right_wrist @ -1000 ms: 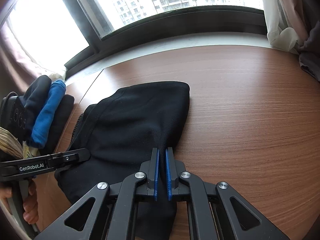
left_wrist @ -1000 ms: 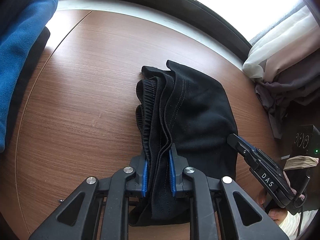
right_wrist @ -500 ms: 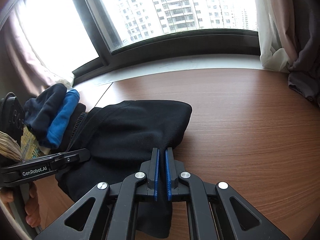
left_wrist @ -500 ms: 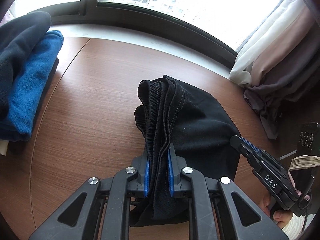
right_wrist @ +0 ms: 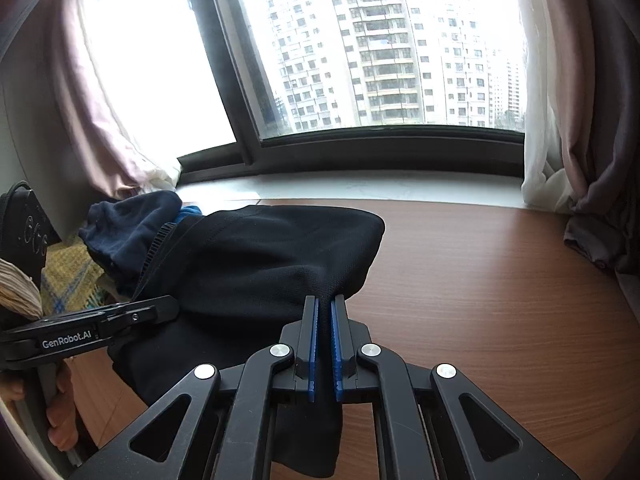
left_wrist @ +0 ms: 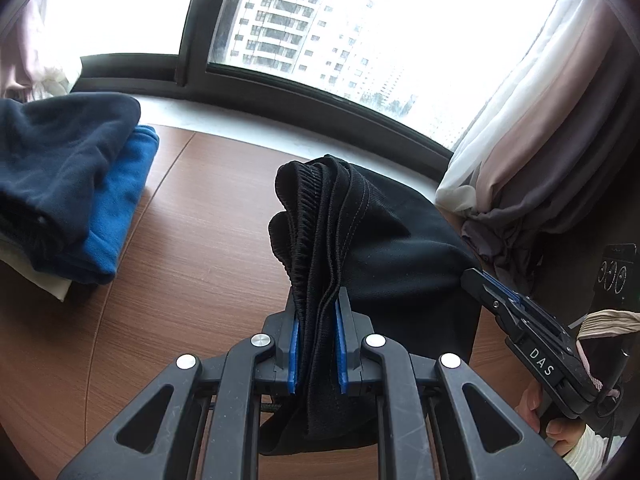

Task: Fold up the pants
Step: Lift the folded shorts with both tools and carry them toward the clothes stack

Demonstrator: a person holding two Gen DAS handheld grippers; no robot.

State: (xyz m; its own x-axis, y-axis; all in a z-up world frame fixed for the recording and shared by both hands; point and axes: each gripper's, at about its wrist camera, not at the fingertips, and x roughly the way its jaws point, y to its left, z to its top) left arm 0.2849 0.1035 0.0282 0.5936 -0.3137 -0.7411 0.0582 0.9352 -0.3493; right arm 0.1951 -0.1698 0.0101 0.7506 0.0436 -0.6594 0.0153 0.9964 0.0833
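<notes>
The black pants are folded into a thick bundle and held up off the round wooden table. My left gripper is shut on the ribbed waistband side of the bundle. My right gripper is shut on the opposite folded edge of the pants. The right gripper also shows at the right in the left wrist view. The left gripper shows at the left in the right wrist view. The bundle's lower end hangs below both grippers.
A stack of folded clothes, dark navy on blue, lies at the table's left. Curtains hang down to the table's right edge. A window sill runs behind the table. A yellow plaid cloth lies under the stack.
Both grippers have lifted the folded pants up off the table and tilted upward, so the window now fills the upper views. Both grips stay shut on the cloth.
</notes>
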